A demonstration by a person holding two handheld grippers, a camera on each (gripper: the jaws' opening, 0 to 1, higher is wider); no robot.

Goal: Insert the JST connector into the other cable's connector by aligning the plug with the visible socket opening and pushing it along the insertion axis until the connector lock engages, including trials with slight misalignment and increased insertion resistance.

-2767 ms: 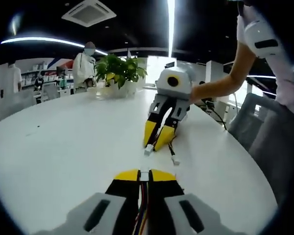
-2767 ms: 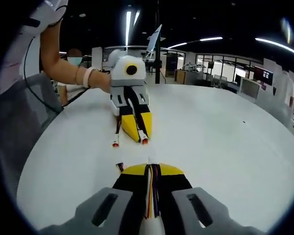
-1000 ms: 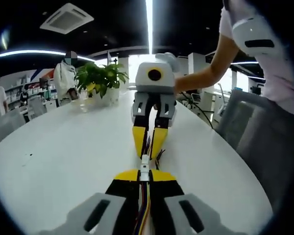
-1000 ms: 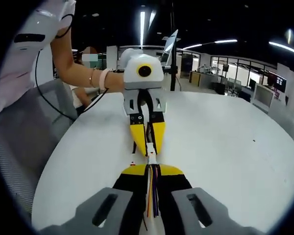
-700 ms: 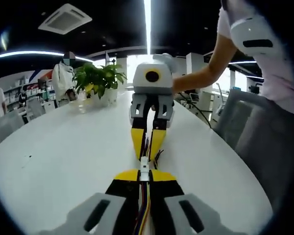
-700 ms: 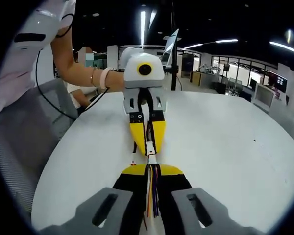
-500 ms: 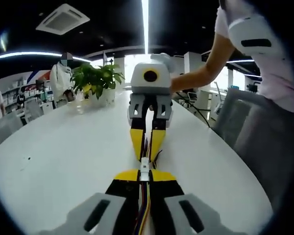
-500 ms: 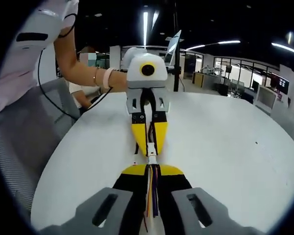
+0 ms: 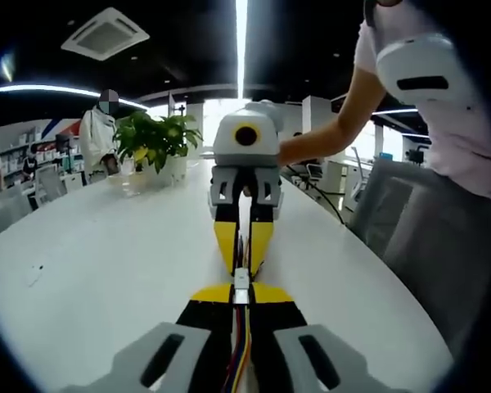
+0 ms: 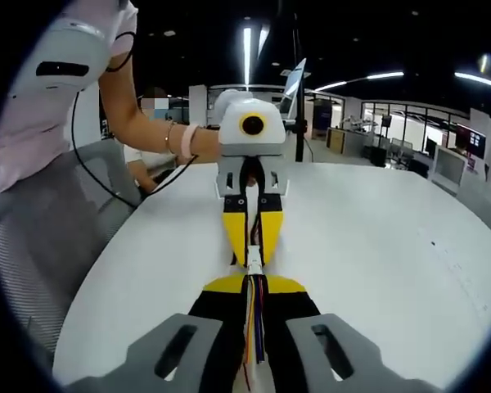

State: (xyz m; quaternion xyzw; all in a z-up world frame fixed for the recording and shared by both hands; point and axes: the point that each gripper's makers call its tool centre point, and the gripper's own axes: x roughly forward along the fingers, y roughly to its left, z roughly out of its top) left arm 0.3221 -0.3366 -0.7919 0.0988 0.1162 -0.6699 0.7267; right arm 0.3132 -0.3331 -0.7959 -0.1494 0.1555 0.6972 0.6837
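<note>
We see two small white plastic JST connectors meeting end to end above the white round table. In the left gripper view, the near white connector [image 9: 241, 281] sits at the yellow jaw tips, its bundle of coloured wires [image 9: 240, 344] running back between them. In the right gripper view, the mating white connector [image 10: 253, 260] lies in line with it, touching; multicoloured wires [image 10: 254, 323] trail toward us. We cannot tell whether the lock has engaged.

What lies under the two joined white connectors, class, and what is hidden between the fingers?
Under the white connectors lies the bare white table. The left gripper and right gripper clamp coloured wires; the mating faces and lock are covered.
</note>
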